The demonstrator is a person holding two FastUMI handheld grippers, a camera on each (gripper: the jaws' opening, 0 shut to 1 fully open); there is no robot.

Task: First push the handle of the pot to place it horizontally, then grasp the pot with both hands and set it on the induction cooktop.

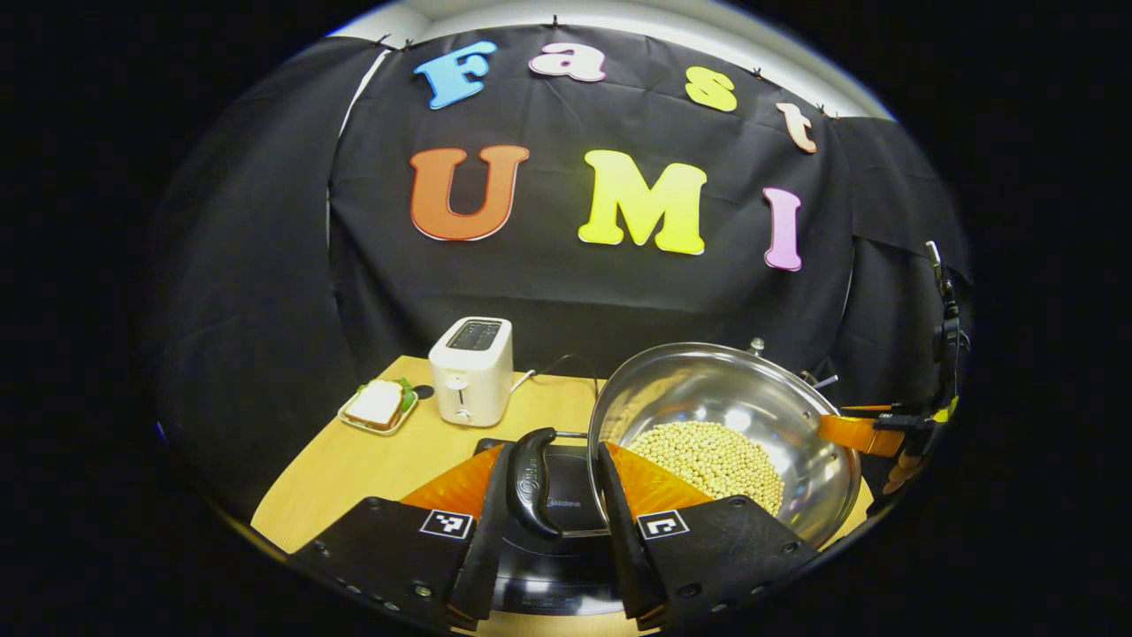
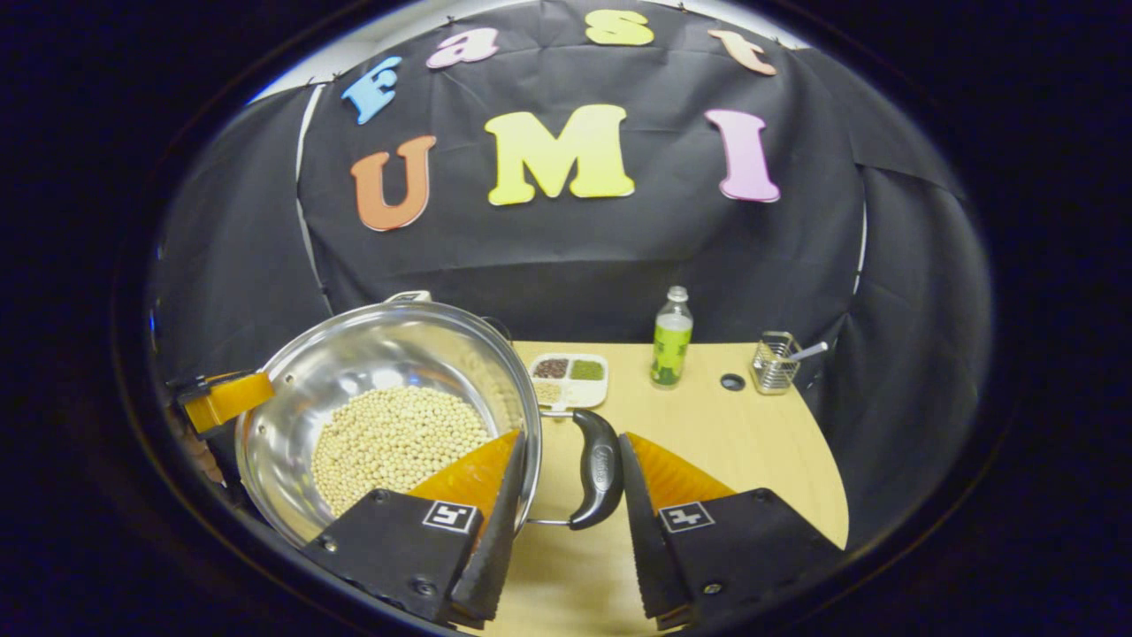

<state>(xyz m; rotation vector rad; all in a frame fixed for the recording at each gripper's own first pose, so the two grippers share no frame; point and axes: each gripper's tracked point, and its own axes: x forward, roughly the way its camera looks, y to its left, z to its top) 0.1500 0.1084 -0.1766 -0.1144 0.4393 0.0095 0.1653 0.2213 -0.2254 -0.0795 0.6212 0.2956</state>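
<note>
A shiny steel pot holds a heap of soybeans. In the left gripper view my left gripper is shut on the pot's black side handle, one finger outside the handle and the other inside the rim. The black induction cooktop lies right below that handle. In the right gripper view my right gripper clamps the opposite black handle and the rim of the pot the same way. The pot looks raised off the wooden table. Each view shows the other gripper's orange finger at the far rim.
A white toaster and a plate with a sandwich stand at the table's back left. A green-labelled bottle, a divided dish of beans and a wire basket with a utensil stand along the back right.
</note>
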